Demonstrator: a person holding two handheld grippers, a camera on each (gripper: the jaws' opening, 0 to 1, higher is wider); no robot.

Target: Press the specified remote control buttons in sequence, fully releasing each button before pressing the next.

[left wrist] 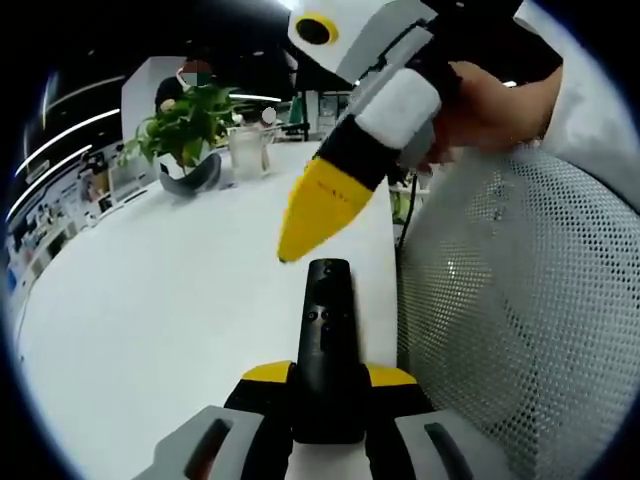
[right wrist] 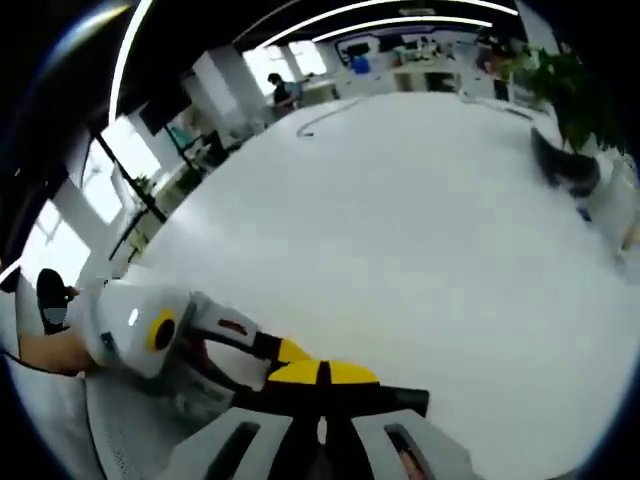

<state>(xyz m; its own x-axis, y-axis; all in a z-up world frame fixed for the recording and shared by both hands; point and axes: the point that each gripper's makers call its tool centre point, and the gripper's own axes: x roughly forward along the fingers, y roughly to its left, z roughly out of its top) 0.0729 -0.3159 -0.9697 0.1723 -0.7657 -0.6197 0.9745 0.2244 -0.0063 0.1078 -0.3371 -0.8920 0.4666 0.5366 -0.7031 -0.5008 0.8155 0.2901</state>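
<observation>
In the left gripper view we see the black remote control clamped between the 2 yellow-tipped jaws of the left gripper, its button face up and its far end pointing away along the white table. The jaws stand only as far apart as the remote's width, gripping its near half. The right gripper comes in from the upper right with its yellow tips drawn together to 1 point; that point hangs just above the far end of the remote, and we cannot tell whether it touches. A hand holds this gripper.

To the right, the table edge runs close beside the remote, with a white mesh chair back just past it. To the left the tabletop lies open as far as a potted plant and a glass jar near the far edge.

In the right gripper view the right gripper shows its yellow tips closed together over the dark remote, with the left gripper just beside it.
</observation>
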